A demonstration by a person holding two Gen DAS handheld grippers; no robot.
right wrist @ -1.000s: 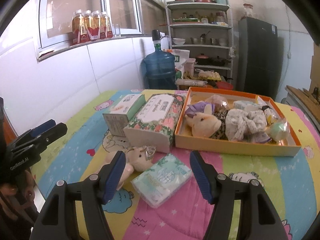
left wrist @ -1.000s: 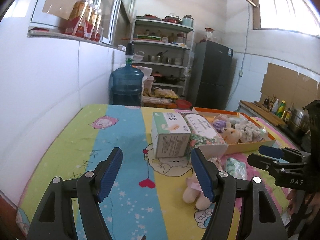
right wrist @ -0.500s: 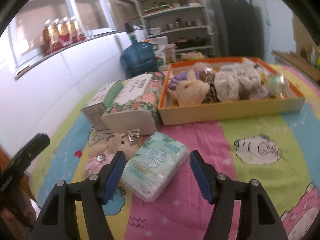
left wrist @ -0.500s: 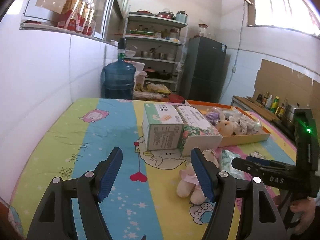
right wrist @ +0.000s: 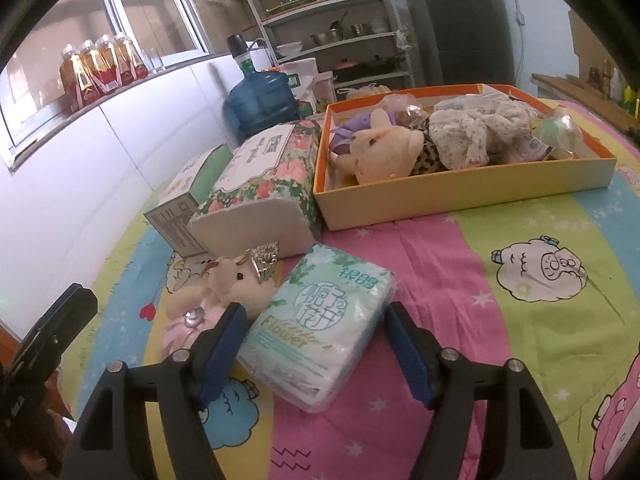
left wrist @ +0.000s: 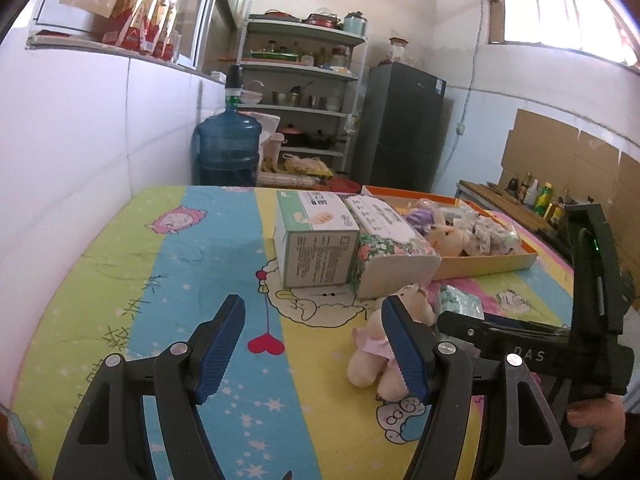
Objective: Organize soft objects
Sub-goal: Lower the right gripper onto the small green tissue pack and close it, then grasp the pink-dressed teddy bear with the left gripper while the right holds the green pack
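A soft tissue pack [right wrist: 320, 328] in pale green wrap lies on the cartoon-print cloth. My right gripper [right wrist: 316, 340] straddles it, a blue pad on each side. The jaws are opening and I see no pad pressing on the pack. Just left of it lies a small cream plush bear [right wrist: 232, 284] in a pink dress with a metal keyring. In the left wrist view the same bear [left wrist: 372, 356] rests partly behind the right finger of my left gripper [left wrist: 312, 312], which is open over bare cloth with nothing between its fingers.
An orange-rimmed box [right wrist: 460, 196] behind the pack holds a larger plush toy [right wrist: 384, 148] and several soft items. A floral tissue box [right wrist: 260, 184] and a green-and-white carton [right wrist: 184, 208] stand left of it. A white wall [left wrist: 72, 152] borders the table's left side. A hand [left wrist: 596, 420] shows low right.
The right gripper has sunk and rolled toward the tissue pack, which now lies between its fingers, and its jaws stand a little wider. The left gripper's view has barely shifted.
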